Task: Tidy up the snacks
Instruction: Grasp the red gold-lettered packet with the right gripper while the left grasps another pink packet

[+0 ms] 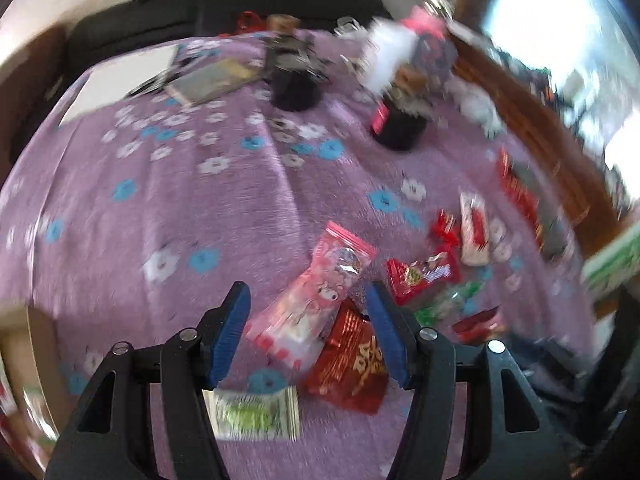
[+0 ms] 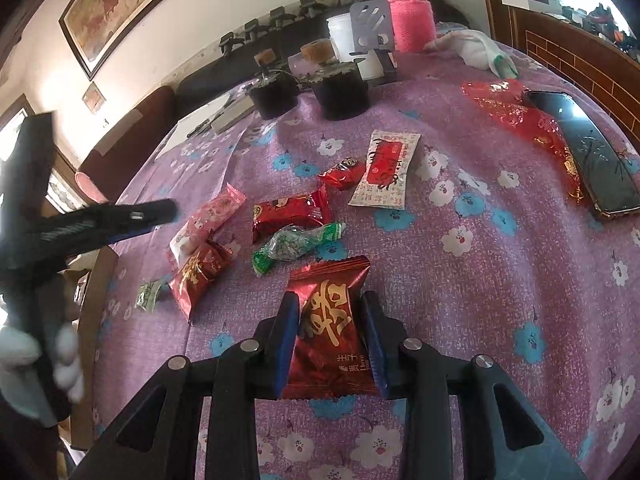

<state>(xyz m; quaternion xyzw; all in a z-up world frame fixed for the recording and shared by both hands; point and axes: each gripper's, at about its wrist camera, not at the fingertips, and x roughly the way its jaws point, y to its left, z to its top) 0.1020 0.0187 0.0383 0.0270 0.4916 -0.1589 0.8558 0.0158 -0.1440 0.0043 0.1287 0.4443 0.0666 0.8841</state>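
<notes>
Red foil with gold lettering marks the snack packet (image 2: 330, 328) clamped between the pads of the right gripper (image 2: 330, 344), its top edge reaching out over the purple flowered tablecloth (image 2: 480, 280). Beyond it, near the cloth's left edge, lie the loose snacks: a green-wrapped candy (image 2: 296, 244), a red packet (image 2: 290, 214) and a white-and-red sachet (image 2: 386, 168). Left gripper (image 1: 308, 320) hangs with jaws apart and nothing held above a pink packet (image 1: 316, 292) and another red foil packet (image 1: 352, 364).
</notes>
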